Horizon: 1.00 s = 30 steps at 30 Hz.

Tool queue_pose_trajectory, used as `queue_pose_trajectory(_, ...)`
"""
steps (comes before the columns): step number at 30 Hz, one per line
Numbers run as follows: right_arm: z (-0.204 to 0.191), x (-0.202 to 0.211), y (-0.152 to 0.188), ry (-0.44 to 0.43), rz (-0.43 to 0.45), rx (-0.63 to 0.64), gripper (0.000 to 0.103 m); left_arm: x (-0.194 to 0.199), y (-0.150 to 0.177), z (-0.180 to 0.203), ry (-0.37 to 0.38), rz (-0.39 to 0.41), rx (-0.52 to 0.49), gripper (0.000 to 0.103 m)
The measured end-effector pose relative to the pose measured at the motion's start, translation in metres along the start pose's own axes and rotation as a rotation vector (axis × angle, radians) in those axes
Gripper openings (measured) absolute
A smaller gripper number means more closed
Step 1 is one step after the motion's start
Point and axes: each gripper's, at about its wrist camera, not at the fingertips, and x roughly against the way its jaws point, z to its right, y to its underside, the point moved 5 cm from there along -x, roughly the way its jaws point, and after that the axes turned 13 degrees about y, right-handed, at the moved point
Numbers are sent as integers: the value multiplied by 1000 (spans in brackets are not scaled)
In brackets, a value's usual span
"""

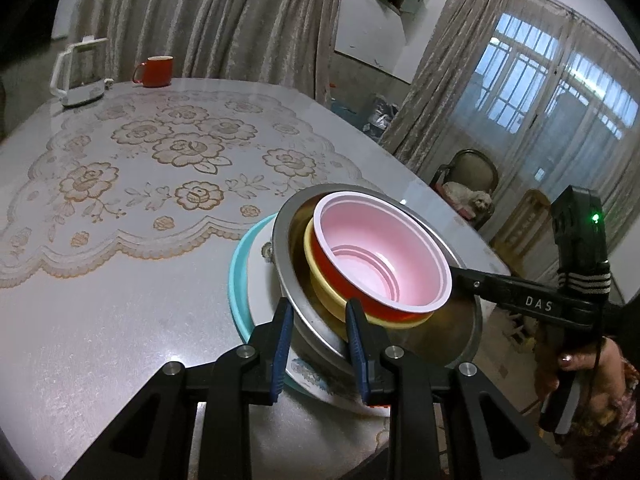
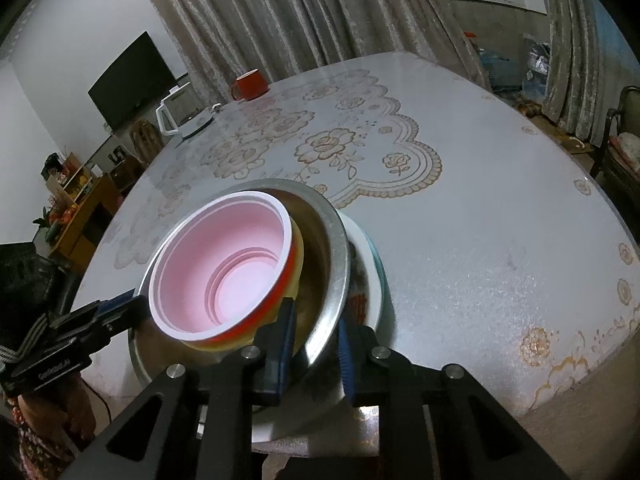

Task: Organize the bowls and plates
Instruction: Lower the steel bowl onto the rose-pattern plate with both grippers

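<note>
Gripping opposite rims, the metal bowl [image 1: 460,332] is clamped by the left gripper [image 1: 320,344] and right gripper [image 2: 314,344] jaws above the plate [image 1: 240,280] near the surface [image 1: 120,280] edge; uneven lifting could tip out the nested pink bowl [image 1: 380,256].

1. The left wrist camera sits just behind the left gripper [image 1: 318,344], angled down across the table [image 1: 120,300] toward curtains and a window, close to the steel bowl [image 1: 292,296].
2. The right wrist camera sits just behind the right gripper [image 2: 316,340], angled down across the table [image 2: 480,260] toward curtains and a television [image 2: 128,78].
3. Both views share the stacked bowls, the red mug [image 1: 154,71] and the kettle [image 1: 78,72]; each also shows the opposite gripper.
</note>
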Motion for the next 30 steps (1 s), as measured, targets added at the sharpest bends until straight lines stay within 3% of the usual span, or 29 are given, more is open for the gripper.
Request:
queue_pose_trajectory(14, 17, 31, 16, -40, 70, -74, 28, 31, 13, 3, -47, 90, 22, 27)
queue_pose_trajectory(21, 23, 39, 40, -30, 30, -64, 28, 40, 38, 5, -67, 72, 26, 29)
queue_pose_trajectory(26, 17, 23, 61, -100, -49, -91, 29, 25, 60, 10, -25, 7, 22, 28)
queue_pose_trajectory(28, 14, 18, 63, -173, -54, -131, 28, 20, 62, 15, -5, 5, 12, 28)
queue_pose_trajectory(30, 10, 14, 62, -192, -60, -127, 28, 18, 62, 21, 9, 3, -9, 28)
